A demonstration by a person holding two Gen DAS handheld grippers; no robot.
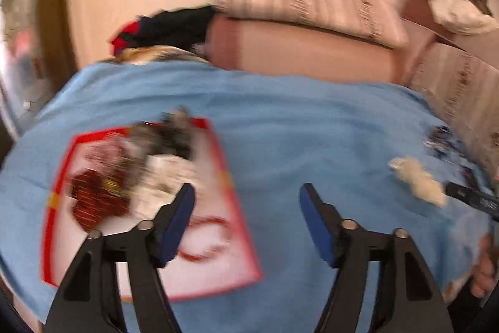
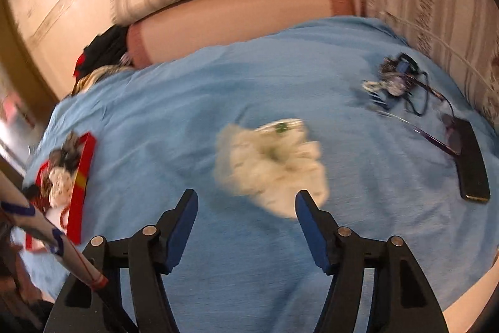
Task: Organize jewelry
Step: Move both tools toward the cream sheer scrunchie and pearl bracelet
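A red-rimmed white box [image 1: 218,267] lies on the blue cloth [image 1: 312,130] at the left. It holds dark red beads [image 1: 96,195], a thin red necklace [image 1: 205,236], a white item [image 1: 165,177] and grey pieces [image 1: 168,133]. My left gripper [image 1: 246,195] is open and empty, its left finger over the box. A white scrunchie-like piece [image 2: 271,164] lies mid-cloth, just ahead of my open, empty right gripper [image 2: 246,202]. The box also shows in the right wrist view [image 2: 82,173], at the left. Both views are blurred.
A tangle of dark jewelry and cords [image 2: 396,80], glasses [image 2: 436,139] and a black phone [image 2: 471,164] lie at the right. A pink sofa with striped cushions [image 2: 237,8] stands behind. Dark clothes [image 1: 174,27] lie at the back left. A sleeved arm [image 2: 46,233] is at the left.
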